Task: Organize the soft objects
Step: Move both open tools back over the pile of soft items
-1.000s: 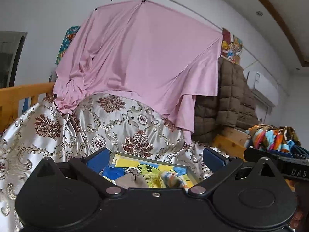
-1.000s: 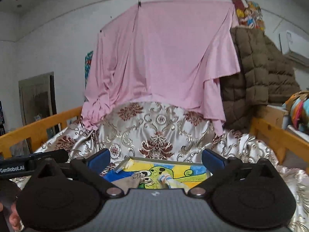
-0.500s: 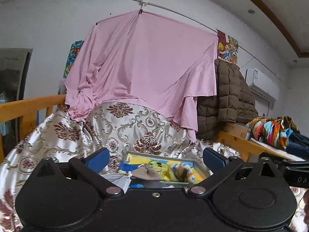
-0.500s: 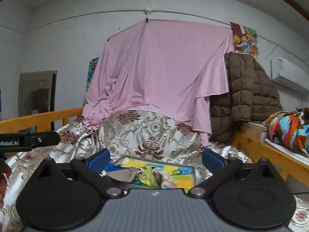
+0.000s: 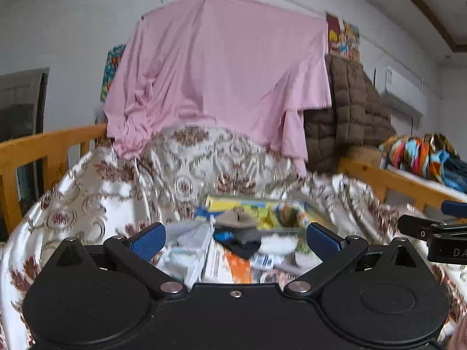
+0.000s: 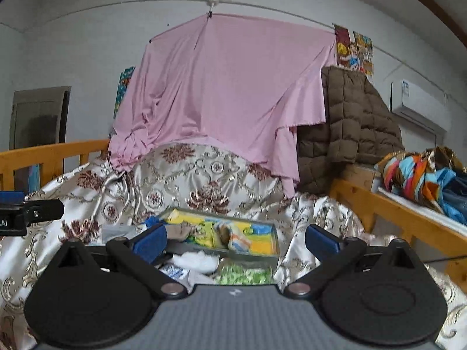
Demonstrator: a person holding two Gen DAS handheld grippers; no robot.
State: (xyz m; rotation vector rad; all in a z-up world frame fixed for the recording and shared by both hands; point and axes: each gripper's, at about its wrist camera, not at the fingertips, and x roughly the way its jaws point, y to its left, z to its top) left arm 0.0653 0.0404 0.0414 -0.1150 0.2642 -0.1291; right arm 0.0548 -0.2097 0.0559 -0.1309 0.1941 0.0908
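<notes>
Left gripper (image 5: 233, 237): spread wide, blue pads far apart, nothing between them and nothing touched; it hovers above the clutter on the bed, tipped toward the near pile.
Right gripper (image 6: 235, 240): equally wide apart and empty, hanging over the near edge of the tray; its tip also shows at the right border of the left view.
Why both are wide: judging by the pose, the two tools are lined up side by side facing the pile, ready to pick, with no item chosen yet.
Soft items, loose: a white fluffy wad (image 6: 195, 259) and a green knobbly piece (image 6: 243, 274) lie just in front of the tray; a brown cap-like cloth (image 5: 238, 220) and a dark cloth (image 5: 242, 243) sit near the tray's left end. The left view is blurred, so finer detail is unclear.
Packets (image 5: 192, 250): pale plastic wrappers and an orange-printed one lie nearest the left tool.
Tray (image 6: 221, 252): shallow, grey-walled, with a bright cartoon print inside; a striped soft roll (image 6: 238, 237) already lies in it, so it is probably the collecting place.
Bedspread (image 6: 186, 180): shiny floral cloth, rumpled and sloping, which would let light pieces slide.
Surroundings: wooden rails (image 6: 388, 213) either side, pink sheet (image 6: 227, 87) hung behind, brown quilted jacket (image 6: 350, 128) at right.
</notes>
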